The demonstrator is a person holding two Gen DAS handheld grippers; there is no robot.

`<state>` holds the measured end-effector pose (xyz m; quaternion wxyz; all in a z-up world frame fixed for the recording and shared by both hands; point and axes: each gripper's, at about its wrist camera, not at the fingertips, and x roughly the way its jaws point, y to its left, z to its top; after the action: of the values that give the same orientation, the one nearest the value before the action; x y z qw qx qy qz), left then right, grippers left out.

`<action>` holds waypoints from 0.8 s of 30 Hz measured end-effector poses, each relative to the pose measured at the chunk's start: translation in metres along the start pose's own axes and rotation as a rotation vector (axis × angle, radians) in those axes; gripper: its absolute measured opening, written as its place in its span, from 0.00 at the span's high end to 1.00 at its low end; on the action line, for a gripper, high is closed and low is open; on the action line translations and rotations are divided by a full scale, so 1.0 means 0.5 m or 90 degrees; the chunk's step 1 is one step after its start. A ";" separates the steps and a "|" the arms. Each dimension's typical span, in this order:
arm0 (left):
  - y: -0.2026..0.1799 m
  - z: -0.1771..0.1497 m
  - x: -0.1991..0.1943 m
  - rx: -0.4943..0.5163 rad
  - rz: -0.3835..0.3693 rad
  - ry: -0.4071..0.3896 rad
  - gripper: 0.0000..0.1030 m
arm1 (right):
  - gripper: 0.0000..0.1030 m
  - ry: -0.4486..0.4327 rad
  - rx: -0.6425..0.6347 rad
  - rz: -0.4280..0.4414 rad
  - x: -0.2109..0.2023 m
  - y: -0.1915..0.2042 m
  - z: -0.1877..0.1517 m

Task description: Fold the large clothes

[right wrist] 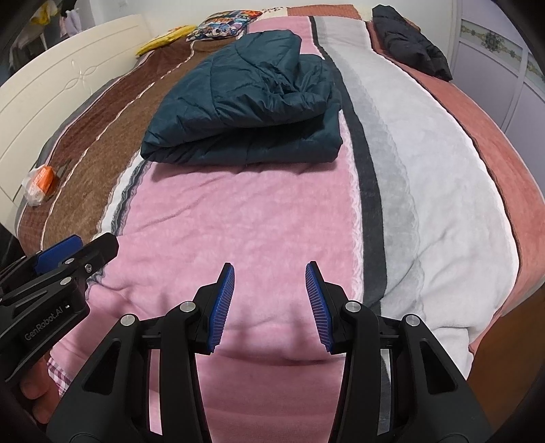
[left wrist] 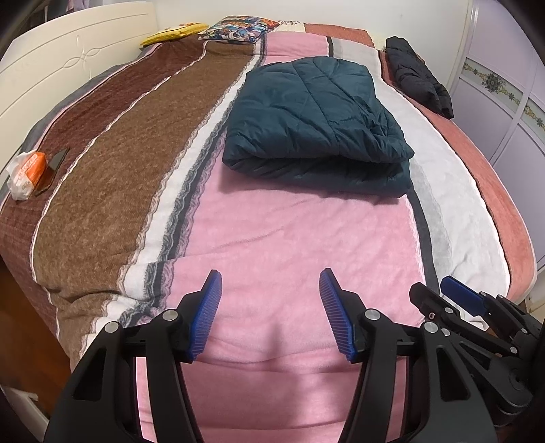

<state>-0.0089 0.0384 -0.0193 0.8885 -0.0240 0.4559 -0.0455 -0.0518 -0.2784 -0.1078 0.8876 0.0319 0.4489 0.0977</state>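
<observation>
A dark teal quilted jacket (left wrist: 313, 122) lies folded into a thick bundle on the pink stripe of the bed; it also shows in the right wrist view (right wrist: 245, 112). My left gripper (left wrist: 270, 283) is open and empty, held above the pink blanket well short of the jacket. My right gripper (right wrist: 270, 276) is open and empty too, beside the left one near the bed's front edge. Each gripper shows at the edge of the other's view: the right one (left wrist: 453, 293) and the left one (right wrist: 68, 252).
A black jacket (left wrist: 419, 75) lies bunched at the far right of the bed. A striped blanket (left wrist: 119, 191) covers the bed. A tissue pack (left wrist: 25, 173) and a dark card lie at the left. Pillows (left wrist: 238, 29) sit at the far end. A white headboard (left wrist: 51, 68) stands left, a wardrobe (left wrist: 504, 102) right.
</observation>
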 end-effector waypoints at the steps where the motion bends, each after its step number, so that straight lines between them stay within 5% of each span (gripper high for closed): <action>1: 0.001 0.001 0.000 0.000 0.000 0.000 0.44 | 0.57 0.001 0.000 0.000 0.001 0.000 0.000; 24: -0.001 -0.002 0.004 0.001 0.002 0.004 0.44 | 0.57 0.004 0.000 0.000 0.003 0.000 -0.003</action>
<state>-0.0084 0.0378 -0.0216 0.8873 -0.0228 0.4585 -0.0448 -0.0521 -0.2782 -0.1100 0.8862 0.0312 0.4517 0.0978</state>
